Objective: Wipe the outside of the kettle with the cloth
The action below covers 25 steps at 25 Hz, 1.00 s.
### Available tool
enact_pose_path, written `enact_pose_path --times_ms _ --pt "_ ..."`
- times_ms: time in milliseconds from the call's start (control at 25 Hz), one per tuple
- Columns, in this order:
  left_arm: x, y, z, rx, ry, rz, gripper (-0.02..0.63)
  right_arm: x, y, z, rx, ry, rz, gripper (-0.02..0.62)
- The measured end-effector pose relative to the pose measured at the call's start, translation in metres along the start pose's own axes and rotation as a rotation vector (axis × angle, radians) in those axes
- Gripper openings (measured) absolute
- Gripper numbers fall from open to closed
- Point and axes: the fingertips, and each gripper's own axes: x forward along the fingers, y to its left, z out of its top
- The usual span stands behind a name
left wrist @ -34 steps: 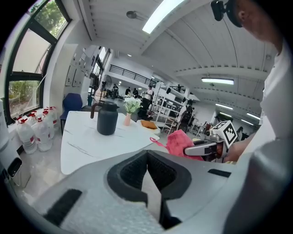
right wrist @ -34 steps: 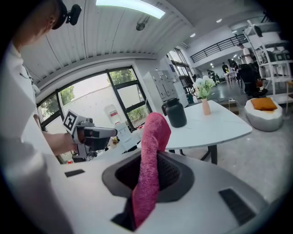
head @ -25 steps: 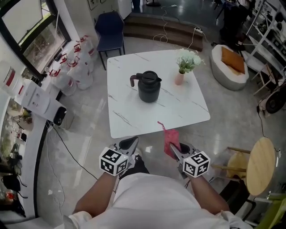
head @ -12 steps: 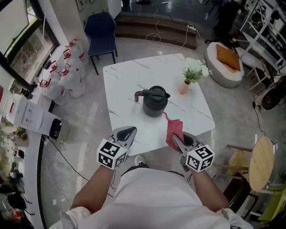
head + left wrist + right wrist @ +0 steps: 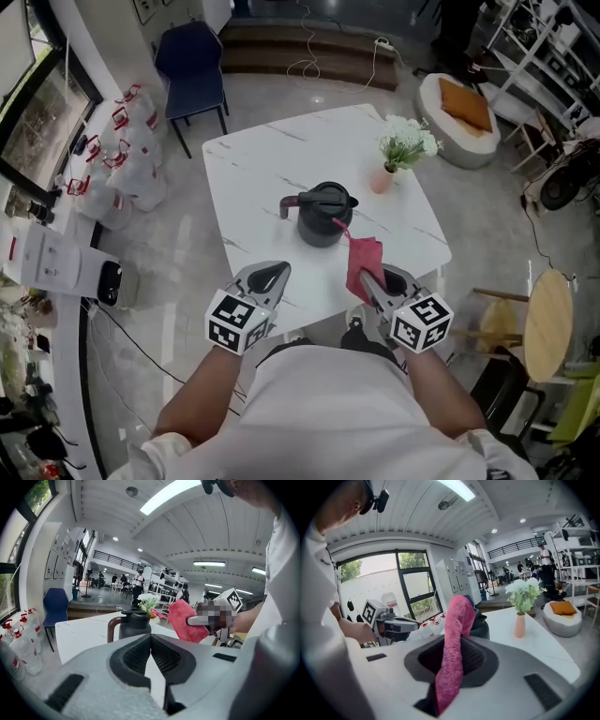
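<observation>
In the head view, a black kettle (image 5: 323, 214) with a dark brown handle stands upright near the middle of the white marble tabletop (image 5: 253, 178), a little toward the near edge. Its handle points toward the left edge. A small pink vase of white flowers (image 5: 382, 176) stands near the right edge, apart from the kettle. The left gripper (image 5: 277, 271) hangs over the near edge with its jaws pressed together on nothing. The right gripper (image 5: 368, 284) hangs over the same edge and pinches a pink terry cloth (image 5: 364, 261). The top of the cloth comes just beside the kettle's near right side; whether it touches cannot be told.

In the left gripper view, the jaws meet tip to tip with nothing between them. The kettle stands on the tabletop straight beyond them, and the cloth in the other gripper is to its right.

In the right gripper view, both jaws clamp the cloth, which stands up between them and hides most of the kettle. The vase stands on the tabletop to the right.
</observation>
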Motion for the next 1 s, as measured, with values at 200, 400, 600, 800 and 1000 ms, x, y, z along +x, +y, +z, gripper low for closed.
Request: enact_pose_path --times_ms 200,400,600,800,1000 --pt "0.001 0.003 0.004 0.008 -0.011 0.018 0.002 0.008 -0.001 0.015 -0.036 -0.003 0.031 0.066" --pt "-0.005 0.014 0.007 0.002 -0.023 0.073 0.002 0.028 -0.002 0.031 -0.079 0.004 0.075 0.066" --pt "-0.005 0.021 0.010 -0.015 -0.030 0.128 0.002 0.046 -0.006 0.056 -0.122 0.001 0.120 0.066" --pt "-0.003 0.030 0.015 -0.018 -0.036 0.186 0.002 0.070 -0.003 0.080 -0.150 -0.006 0.185 0.066" --pt "0.003 0.034 0.017 -0.021 -0.023 0.225 0.002 0.106 0.001 0.099 -0.172 0.046 0.231 0.066"
